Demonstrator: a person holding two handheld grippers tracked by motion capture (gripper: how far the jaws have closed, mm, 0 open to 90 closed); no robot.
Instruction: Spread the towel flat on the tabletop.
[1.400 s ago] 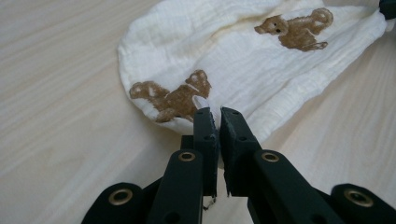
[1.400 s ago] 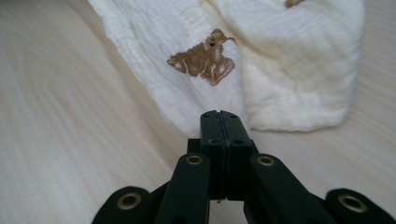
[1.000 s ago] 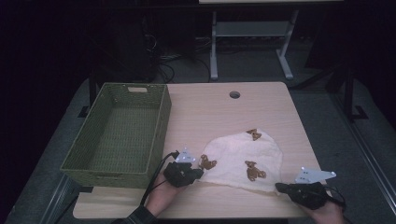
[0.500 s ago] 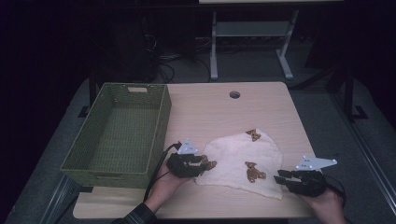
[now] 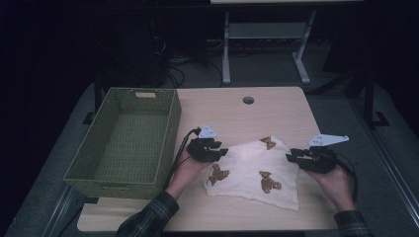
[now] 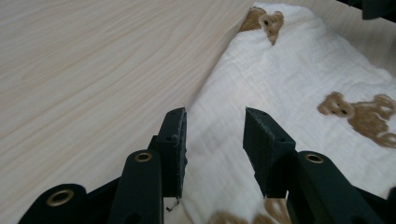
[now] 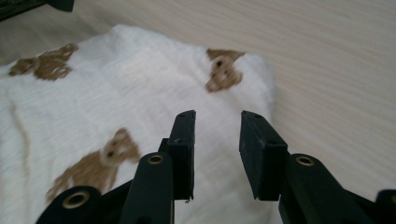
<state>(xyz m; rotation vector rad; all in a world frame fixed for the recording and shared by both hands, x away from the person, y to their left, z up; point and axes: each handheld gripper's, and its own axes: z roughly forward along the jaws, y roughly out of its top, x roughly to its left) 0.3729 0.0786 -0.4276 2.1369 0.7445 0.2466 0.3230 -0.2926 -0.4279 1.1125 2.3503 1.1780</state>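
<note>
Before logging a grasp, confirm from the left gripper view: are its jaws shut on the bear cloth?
No: the left gripper has its jaws apart, with the white bear cloth lying flat and unpinched in the gap between them.

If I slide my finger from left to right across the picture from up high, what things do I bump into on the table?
Green basket → left tongs → white cloth with teddy bears → right tongs.
</note>
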